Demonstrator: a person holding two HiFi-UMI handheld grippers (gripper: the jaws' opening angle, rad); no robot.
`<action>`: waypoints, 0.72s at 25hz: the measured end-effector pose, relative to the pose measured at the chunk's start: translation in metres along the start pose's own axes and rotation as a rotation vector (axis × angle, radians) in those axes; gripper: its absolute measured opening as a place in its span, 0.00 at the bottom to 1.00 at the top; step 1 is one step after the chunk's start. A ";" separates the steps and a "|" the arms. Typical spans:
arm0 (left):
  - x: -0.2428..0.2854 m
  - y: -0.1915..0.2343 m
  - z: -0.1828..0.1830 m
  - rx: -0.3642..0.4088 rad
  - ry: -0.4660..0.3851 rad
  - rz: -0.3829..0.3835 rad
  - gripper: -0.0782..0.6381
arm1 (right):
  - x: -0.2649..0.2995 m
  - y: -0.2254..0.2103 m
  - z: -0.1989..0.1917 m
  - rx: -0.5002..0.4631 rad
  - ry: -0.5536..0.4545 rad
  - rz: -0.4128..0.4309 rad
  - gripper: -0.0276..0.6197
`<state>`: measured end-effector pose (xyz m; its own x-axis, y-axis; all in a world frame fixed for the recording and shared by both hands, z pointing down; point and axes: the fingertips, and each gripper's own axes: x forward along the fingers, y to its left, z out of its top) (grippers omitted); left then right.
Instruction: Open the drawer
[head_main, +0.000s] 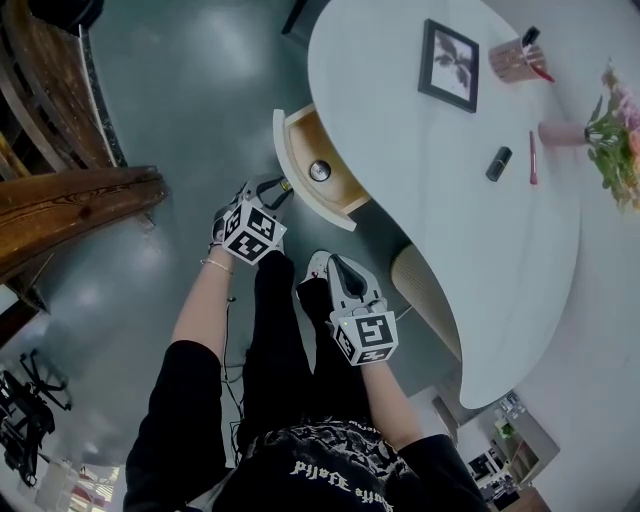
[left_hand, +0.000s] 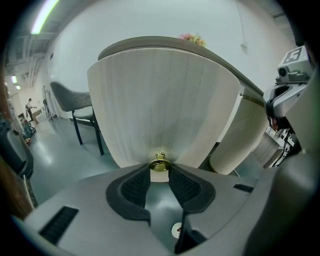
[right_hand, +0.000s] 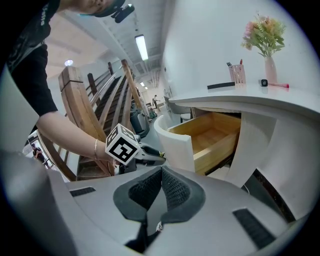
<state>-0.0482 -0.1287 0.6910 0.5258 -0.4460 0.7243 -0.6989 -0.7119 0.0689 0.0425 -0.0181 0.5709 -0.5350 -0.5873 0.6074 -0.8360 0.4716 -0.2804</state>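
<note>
The white curved drawer stands pulled out from under the white table, showing its wooden inside. In the left gripper view the ribbed drawer front fills the middle, with a small brass knob at its lower edge. My left gripper is shut on that knob, its pads pressed on either side. From above, the left gripper sits at the drawer's front face. My right gripper hangs lower, in front of the person's legs, apart from the drawer; its jaws are shut with nothing between them.
A small round object lies in the drawer. On the table top are a picture frame, a pen cup, a vase of flowers and a black tube. A ribbed pedestal stands under the table. Wooden stairs are at the left.
</note>
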 end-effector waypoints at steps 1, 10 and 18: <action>-0.001 0.000 -0.001 0.000 0.002 0.001 0.28 | 0.000 0.001 0.000 0.001 0.000 -0.001 0.08; -0.004 -0.001 -0.005 -0.009 0.010 0.014 0.28 | -0.005 0.001 -0.003 -0.003 0.008 0.003 0.08; -0.008 -0.001 -0.009 -0.059 0.013 0.032 0.28 | -0.010 -0.003 -0.002 -0.011 0.018 0.005 0.08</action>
<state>-0.0555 -0.1197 0.6912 0.4966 -0.4607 0.7356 -0.7429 -0.6639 0.0857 0.0509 -0.0129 0.5671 -0.5371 -0.5727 0.6193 -0.8317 0.4820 -0.2756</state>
